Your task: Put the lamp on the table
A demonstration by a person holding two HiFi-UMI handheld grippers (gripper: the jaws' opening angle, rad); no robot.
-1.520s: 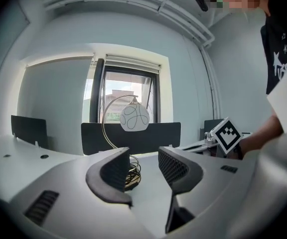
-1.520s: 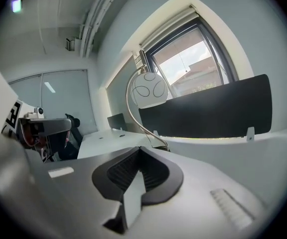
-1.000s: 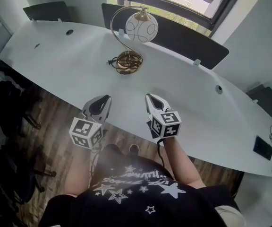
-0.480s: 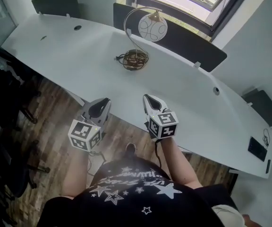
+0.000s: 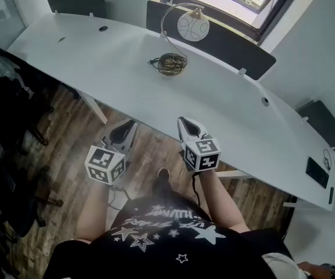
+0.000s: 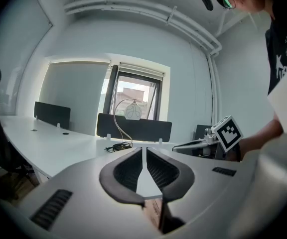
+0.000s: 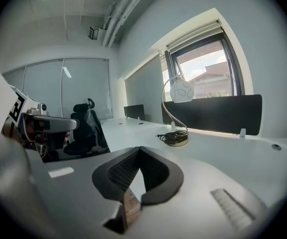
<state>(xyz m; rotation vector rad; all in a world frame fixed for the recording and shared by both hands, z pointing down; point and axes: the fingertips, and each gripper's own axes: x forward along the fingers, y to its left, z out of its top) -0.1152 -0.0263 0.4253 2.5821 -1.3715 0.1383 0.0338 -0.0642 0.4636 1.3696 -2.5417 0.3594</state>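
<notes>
Lamp (image 5: 192,27) stands on the table (image 5: 109,68) — my left gripper (image 5: 129,125) and right gripper (image 5: 184,121), closed and empty, hang well short of it; I'd steer clear.

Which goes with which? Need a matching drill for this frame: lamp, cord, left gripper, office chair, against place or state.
1 lamp
2 left gripper
3 cord
4 office chair

A shut, holding nothing
B coiled at the lamp's base
C standing on the table, far side, by the window
D on the floor, left of the table

Pairs: 1-C, 2-A, 3-B, 4-D
</notes>
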